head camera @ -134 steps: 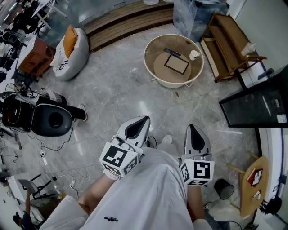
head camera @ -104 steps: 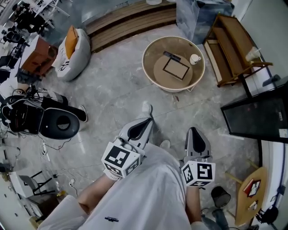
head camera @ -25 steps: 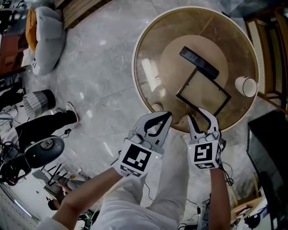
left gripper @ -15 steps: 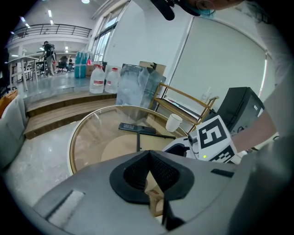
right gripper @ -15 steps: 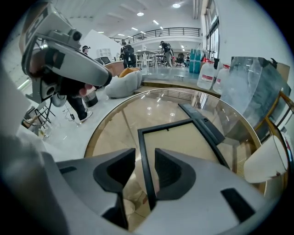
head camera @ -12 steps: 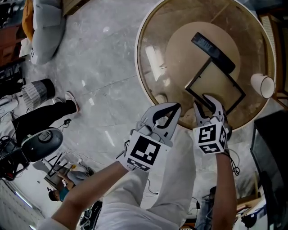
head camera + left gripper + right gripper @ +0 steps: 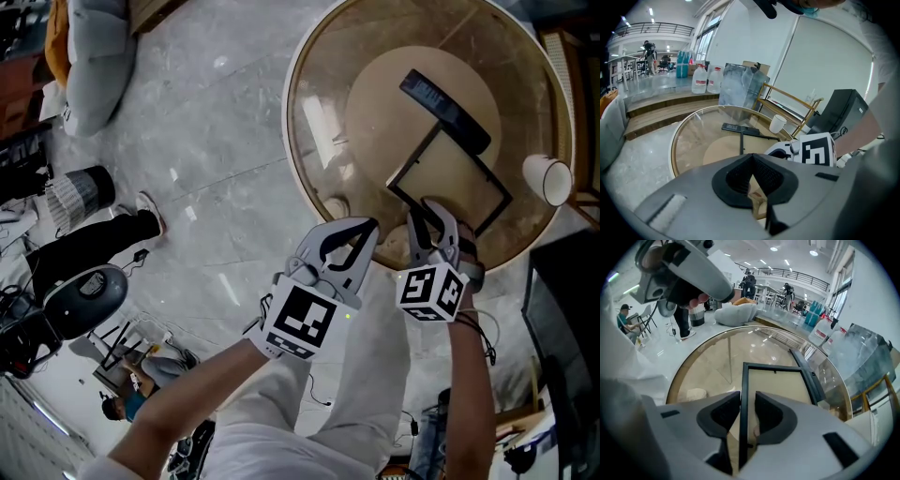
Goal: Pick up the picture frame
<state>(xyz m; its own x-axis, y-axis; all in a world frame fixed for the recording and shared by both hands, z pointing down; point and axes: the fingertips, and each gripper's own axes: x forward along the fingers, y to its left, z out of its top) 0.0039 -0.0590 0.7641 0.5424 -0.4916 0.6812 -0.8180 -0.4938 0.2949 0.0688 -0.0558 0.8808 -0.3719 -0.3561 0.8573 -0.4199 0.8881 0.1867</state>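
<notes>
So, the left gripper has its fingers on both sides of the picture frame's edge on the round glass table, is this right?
Not quite: it is the right gripper, not the left. The right gripper view shows the black edge of the picture frame between its fingers, which have just been closing, on the round glass table.

The picture frame's near corner is hidden between the just-closing jaws of the right gripper; the table's far rim is cut off.
</notes>
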